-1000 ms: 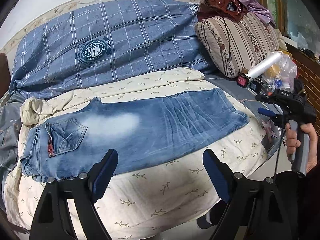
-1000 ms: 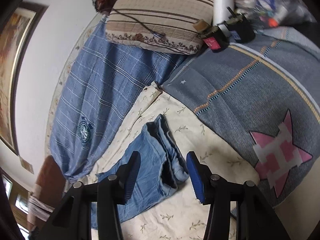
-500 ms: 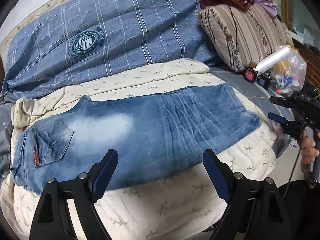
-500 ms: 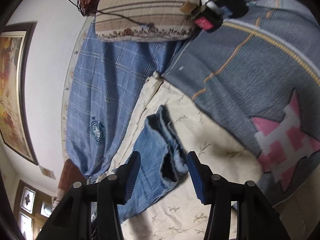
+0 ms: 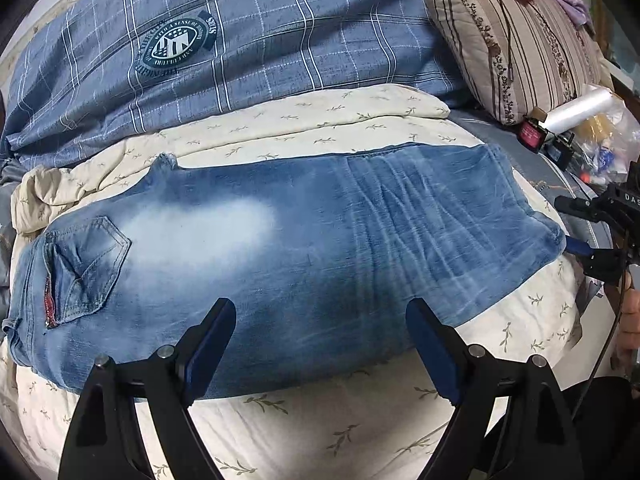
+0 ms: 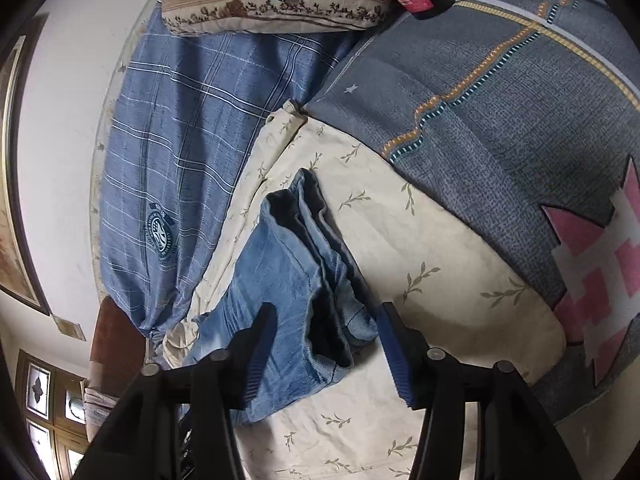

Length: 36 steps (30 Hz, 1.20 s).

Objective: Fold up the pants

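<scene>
Blue jeans (image 5: pixel 300 248) lie folded lengthwise across a cream leaf-print blanket (image 5: pixel 320 120), waist and back pocket at the left, leg hems at the right. My left gripper (image 5: pixel 320 308) hangs open over the near long edge of the jeans, around the middle, with nothing between its pads. In the right wrist view the leg hems (image 6: pixel 336 320) sit between the fingers of my right gripper (image 6: pixel 326 312). Its jaws are opening and the pads stand clear of the denim on both sides. The left wrist view shows this right gripper (image 5: pixel 570 226) at the hem end.
A blue plaid quilt (image 5: pixel 260 40) is bunched behind the jeans. A striped pillow (image 5: pixel 520 48) leans at the back right, with a plastic roll (image 5: pixel 576 108) and small bottles beside it. A grey bedcover with a pink star (image 6: pixel 480 100) lies right of the blanket. A hand (image 5: pixel 632 312) holds the right gripper.
Both grippers have come lower and closer to the jeans. The right gripper has closed in on the leg hems and its jaws stand wider apart than before.
</scene>
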Each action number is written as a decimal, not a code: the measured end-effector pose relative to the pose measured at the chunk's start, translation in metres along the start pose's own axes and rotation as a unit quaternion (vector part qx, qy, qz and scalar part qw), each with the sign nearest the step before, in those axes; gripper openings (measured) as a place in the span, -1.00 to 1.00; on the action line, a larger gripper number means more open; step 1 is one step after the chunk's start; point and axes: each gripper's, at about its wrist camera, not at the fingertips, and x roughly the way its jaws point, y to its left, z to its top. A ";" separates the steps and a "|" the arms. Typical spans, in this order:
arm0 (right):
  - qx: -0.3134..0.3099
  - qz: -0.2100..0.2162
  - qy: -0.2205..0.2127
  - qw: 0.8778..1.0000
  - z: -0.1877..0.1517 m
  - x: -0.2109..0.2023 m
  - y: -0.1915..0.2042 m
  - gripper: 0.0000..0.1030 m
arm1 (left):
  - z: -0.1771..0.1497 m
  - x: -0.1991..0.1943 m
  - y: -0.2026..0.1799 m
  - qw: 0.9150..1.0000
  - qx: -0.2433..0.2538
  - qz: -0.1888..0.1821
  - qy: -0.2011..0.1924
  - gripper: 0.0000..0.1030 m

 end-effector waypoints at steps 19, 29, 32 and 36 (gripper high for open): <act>-0.109 -0.078 -0.005 0.991 -0.002 0.042 0.046 -0.50 | 0.001 0.033 0.026 0.999 -0.026 0.026 0.040 0.69; -0.188 -0.001 -0.050 0.981 -0.034 0.033 0.107 -0.54 | 0.004 0.025 0.045 0.998 -0.043 0.018 0.042 0.69; -0.205 0.021 -0.037 0.978 -0.049 0.041 0.126 -0.54 | 0.006 0.009 0.062 0.998 -0.050 0.022 0.024 0.69; -0.216 0.049 -0.009 0.975 -0.067 0.062 0.147 -0.54 | 0.005 -0.009 0.087 0.998 -0.063 0.031 0.003 0.69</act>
